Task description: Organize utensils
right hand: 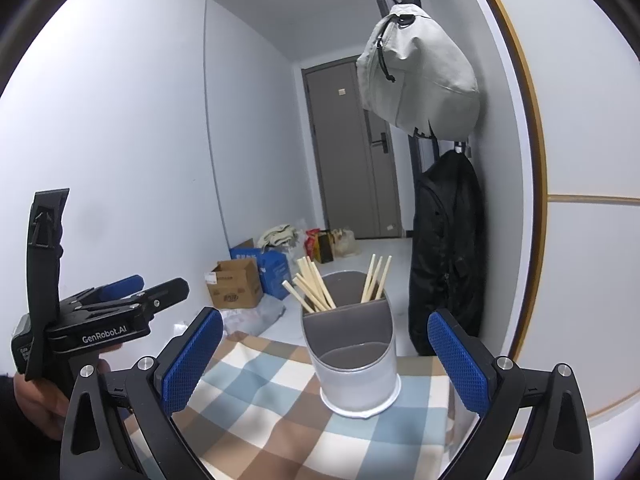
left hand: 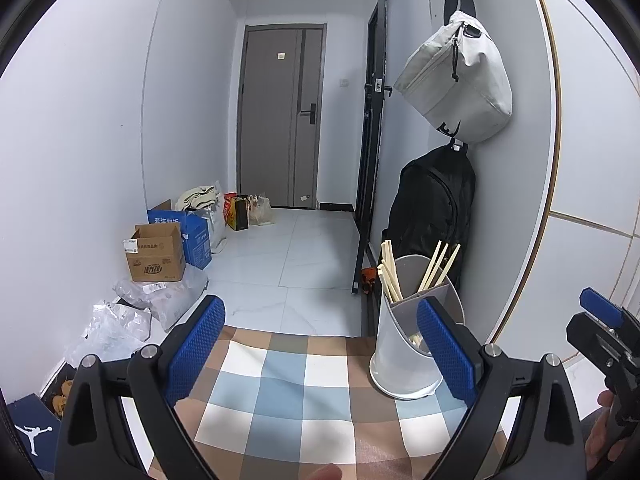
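A grey divided utensil holder [left hand: 404, 356] [right hand: 356, 376] stands upright on a checked tablecloth [left hand: 296, 396] [right hand: 272, 408] near the wall. Several wooden chopsticks [left hand: 390, 270] [right hand: 314, 286] stand in its rear compartments; its front compartment looks empty. My left gripper [left hand: 320, 348] is open and empty, with the holder just inside its right finger [left hand: 444, 352]. My right gripper [right hand: 326, 360] is open and empty, with the holder between its fingers, a little ahead. Each gripper also shows at the edge of the other's view, the right one [left hand: 600, 320] and the left one [right hand: 120, 300].
A grey bag [left hand: 456, 80] [right hand: 416, 76] and a black backpack [left hand: 432, 208] [right hand: 444, 252] hang on the wall right behind the holder. Cardboard boxes [left hand: 156, 256] [right hand: 236, 288] and plastic bags [left hand: 132, 316] lie on the floor at left. A closed door [left hand: 280, 120] is at the far end.
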The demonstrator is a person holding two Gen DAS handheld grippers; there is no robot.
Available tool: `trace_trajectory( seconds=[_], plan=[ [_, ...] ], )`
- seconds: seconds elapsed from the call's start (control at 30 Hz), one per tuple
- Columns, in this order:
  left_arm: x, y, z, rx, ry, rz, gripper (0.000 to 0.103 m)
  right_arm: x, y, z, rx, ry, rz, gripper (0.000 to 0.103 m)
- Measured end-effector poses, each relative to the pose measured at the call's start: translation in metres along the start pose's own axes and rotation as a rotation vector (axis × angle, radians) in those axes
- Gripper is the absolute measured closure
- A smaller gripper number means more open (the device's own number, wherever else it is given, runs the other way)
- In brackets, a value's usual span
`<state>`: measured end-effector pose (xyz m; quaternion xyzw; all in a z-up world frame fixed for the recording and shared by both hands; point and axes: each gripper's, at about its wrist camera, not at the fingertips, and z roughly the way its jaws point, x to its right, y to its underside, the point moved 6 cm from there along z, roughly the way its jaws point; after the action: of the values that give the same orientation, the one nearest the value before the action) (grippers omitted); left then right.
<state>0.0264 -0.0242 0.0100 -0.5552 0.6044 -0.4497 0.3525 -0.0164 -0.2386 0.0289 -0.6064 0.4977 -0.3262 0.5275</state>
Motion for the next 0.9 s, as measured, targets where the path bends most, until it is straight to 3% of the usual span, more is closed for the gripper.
trace_trajectory(
  seconds=[0.9],
  plan=[
    [-0.0033,0.0027,0.0007,-0.017,-0.015,-0.012,0.009,0.0001,0.0013,0.0023,-0.008,-0.008,0.003,0.000]
  ],
)
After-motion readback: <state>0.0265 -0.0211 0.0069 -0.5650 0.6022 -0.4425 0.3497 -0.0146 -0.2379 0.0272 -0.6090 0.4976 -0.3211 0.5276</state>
